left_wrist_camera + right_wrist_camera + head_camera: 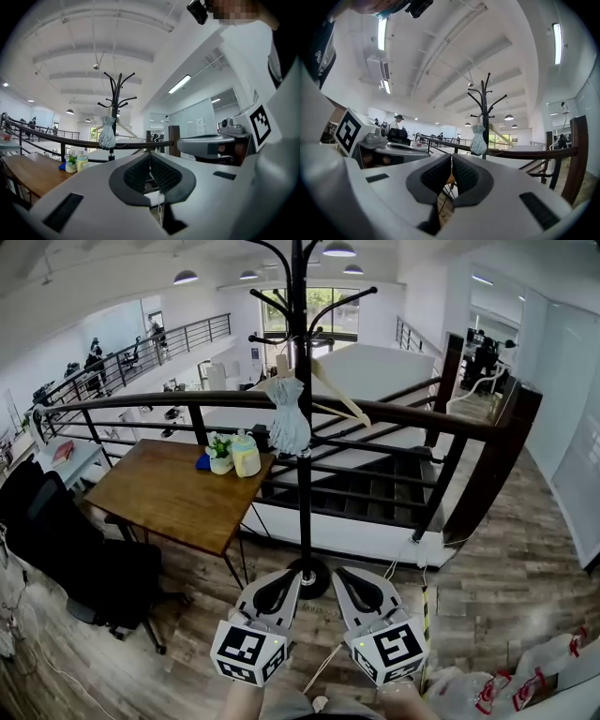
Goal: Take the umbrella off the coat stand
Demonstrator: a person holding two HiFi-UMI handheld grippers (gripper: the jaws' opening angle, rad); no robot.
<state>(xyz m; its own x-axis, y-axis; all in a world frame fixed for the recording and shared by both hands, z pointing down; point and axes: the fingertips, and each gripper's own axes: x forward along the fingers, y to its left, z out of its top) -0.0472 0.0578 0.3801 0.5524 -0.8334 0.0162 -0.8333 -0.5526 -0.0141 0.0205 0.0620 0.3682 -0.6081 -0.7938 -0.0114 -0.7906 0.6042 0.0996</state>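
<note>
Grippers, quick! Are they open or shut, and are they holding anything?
Left gripper: closed, holding nothing.
Right gripper: closed, holding nothing.

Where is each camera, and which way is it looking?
Head view: on the person's head, looking down at left gripper, right gripper, coat stand.
Left gripper view: on left gripper, looking level along shut fingers; person's torso shows.
Right gripper view: on right gripper, level along shut fingers; left gripper alongside.
All three share the umbrella.
</note>
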